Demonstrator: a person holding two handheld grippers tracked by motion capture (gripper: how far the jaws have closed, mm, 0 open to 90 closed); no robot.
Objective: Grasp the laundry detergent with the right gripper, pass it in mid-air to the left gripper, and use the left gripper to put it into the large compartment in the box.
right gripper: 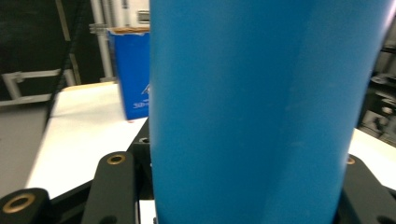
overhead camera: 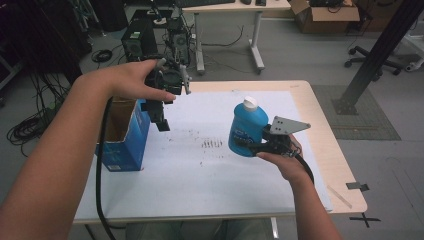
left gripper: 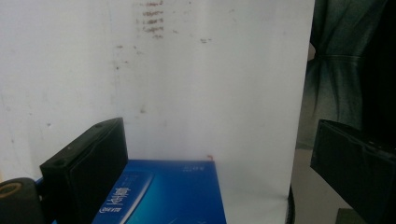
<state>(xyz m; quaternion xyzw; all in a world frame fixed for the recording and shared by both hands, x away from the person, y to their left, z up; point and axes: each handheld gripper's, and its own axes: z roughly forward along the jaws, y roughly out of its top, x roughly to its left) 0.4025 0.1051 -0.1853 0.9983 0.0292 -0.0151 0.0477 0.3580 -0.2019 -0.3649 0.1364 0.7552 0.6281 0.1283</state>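
A blue bottle [overhead camera: 246, 129] with a white cap stands upright, lifted a little over the white sheet right of centre. My right gripper [overhead camera: 251, 145] is shut on its lower body; in the right gripper view the bottle [right gripper: 252, 107] sits between the jaws. An open-topped blue box [overhead camera: 123, 134] stands upright at the table's left edge. Held in a hand, my left gripper [overhead camera: 161, 123] hangs pointing down just above the box's right side. In the left gripper view its jaws [left gripper: 219, 140] stand wide open with nothing between them, over the blue box [left gripper: 173, 196] and the sheet.
A white sheet [overhead camera: 190, 175] covers most of the wooden table [overhead camera: 340, 165], with dark smudges [overhead camera: 212, 144] at its middle. Computer towers [overhead camera: 140, 42] and cables stand on the floor behind the box. A black post [overhead camera: 372, 55] rises at the right.
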